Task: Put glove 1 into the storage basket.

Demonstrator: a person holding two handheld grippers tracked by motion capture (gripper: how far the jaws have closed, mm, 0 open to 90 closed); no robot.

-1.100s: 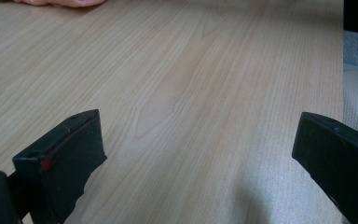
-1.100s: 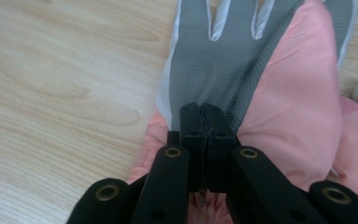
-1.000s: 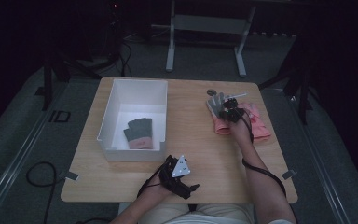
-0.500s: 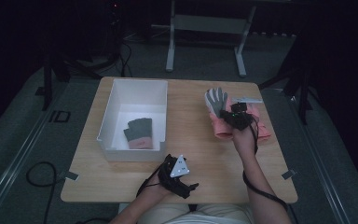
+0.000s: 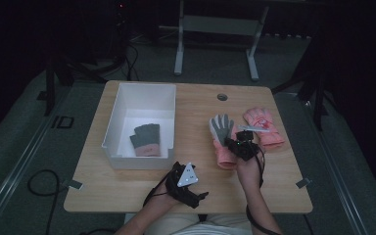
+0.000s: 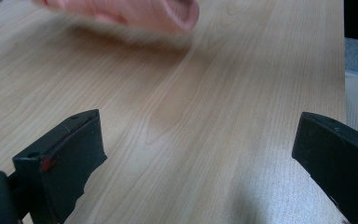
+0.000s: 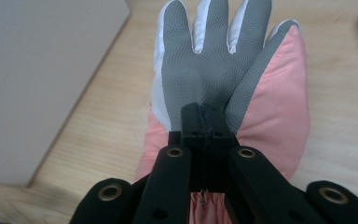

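Right tongs (image 5: 236, 145): clenched on the grey-palmed glove (image 5: 223, 138); in the right gripper view the two black jaws meet tight together with the glove's palm fabric pinched at their tips (image 7: 204, 116).
Grey-palmed glove: pink, with a grey textured palm facing up and white strips between the fingers; it lies near the middle of the worktop (image 5: 127, 191), fingers pointing away from the person, cuff towards the person's right hand (image 5: 247, 169).
Left tongs (image 5: 185, 180): released; in the left gripper view the jaws stand wide apart over bare wood with nothing between them, low at the near edge of the worktop, in the person's left hand.
Second pink glove (image 5: 263, 127): flat on the worktop just to the right of the held one, back side up, a small white tag across it.
White bin (image 5: 115, 132): on the left half of the worktop, open at the top, just beside the held glove.
Glove in bin (image 5: 146, 139): dark grey with a pinkish cuff, lying on the bin's floor.
Left gripper view: the blurred pink cuff end (image 6: 135, 11) of a glove lies at the top edge, well apart from the jaws.
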